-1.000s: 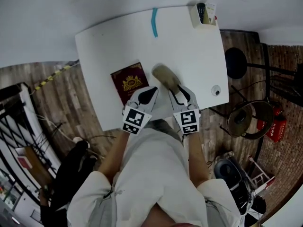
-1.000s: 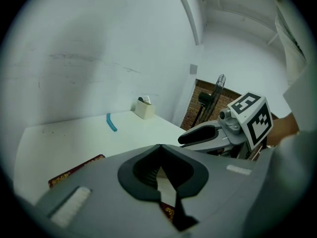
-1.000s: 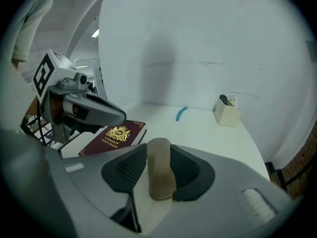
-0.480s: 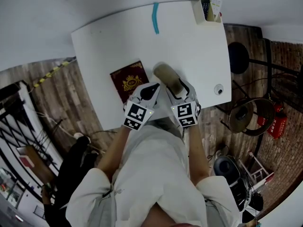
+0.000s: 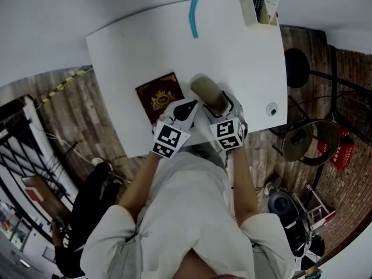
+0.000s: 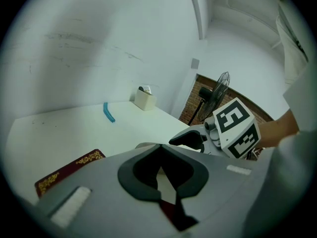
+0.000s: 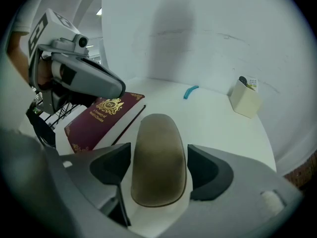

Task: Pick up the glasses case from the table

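The glasses case (image 7: 158, 157), an olive-brown oblong, lies on the white table (image 5: 232, 57) near its front edge (image 5: 207, 92). My right gripper (image 7: 159, 168) points steeply down over the case's near end. Its jaws have just been opening and now stand wide on either side of the case, with a slim gap at each dark pad (image 7: 208, 170). In the head view that gripper (image 5: 221, 102) sits just behind the case. My left gripper (image 6: 161, 150) is shut and empty. It hovers to the left of the case (image 5: 187, 107), over the corner of a red book.
A dark red book with gold print (image 5: 158, 96) (image 7: 101, 119) lies just left of the case. At the table's far edge are a cream pen holder (image 5: 260, 10) and a blue strip (image 5: 193, 17). A small round object (image 5: 271, 109) sits near the right edge. Stool and fan stand beyond.
The right gripper has come down and forward, so its jaws now flank the near end of the case. The left gripper has hardly moved. The case and book lie where they were.
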Demonstrator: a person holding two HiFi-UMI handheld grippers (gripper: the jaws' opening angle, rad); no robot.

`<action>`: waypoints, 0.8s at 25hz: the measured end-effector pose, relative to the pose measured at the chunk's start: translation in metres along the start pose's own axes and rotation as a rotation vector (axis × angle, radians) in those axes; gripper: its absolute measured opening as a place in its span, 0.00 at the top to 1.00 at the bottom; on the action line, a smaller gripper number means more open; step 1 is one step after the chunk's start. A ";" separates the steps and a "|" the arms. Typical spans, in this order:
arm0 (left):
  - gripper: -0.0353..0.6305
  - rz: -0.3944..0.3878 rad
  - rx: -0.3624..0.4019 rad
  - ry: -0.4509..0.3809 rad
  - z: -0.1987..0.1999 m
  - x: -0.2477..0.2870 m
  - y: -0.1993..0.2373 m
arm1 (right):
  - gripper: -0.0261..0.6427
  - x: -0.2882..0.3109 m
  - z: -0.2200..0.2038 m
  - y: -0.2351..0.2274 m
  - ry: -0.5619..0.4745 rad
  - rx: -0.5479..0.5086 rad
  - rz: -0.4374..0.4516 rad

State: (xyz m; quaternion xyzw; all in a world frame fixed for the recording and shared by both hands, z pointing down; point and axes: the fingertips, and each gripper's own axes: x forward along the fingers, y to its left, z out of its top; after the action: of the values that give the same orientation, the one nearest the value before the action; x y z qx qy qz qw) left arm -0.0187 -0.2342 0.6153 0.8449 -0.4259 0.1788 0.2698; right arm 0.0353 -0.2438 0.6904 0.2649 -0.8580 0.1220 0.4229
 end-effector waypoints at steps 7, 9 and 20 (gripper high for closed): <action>0.92 -0.001 -0.009 0.001 -0.001 0.000 0.001 | 0.39 0.011 -0.008 -0.001 0.042 -0.027 -0.002; 0.92 0.000 -0.010 0.002 -0.002 0.001 0.002 | 0.38 0.015 -0.010 -0.002 0.051 -0.030 -0.002; 0.92 0.007 -0.009 -0.002 -0.001 -0.001 0.002 | 0.39 0.021 -0.013 -0.004 0.066 -0.042 0.006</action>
State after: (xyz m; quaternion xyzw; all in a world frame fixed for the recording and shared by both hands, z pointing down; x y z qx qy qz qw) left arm -0.0208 -0.2342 0.6165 0.8423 -0.4297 0.1771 0.2729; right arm 0.0356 -0.2487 0.7152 0.2491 -0.8467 0.1138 0.4561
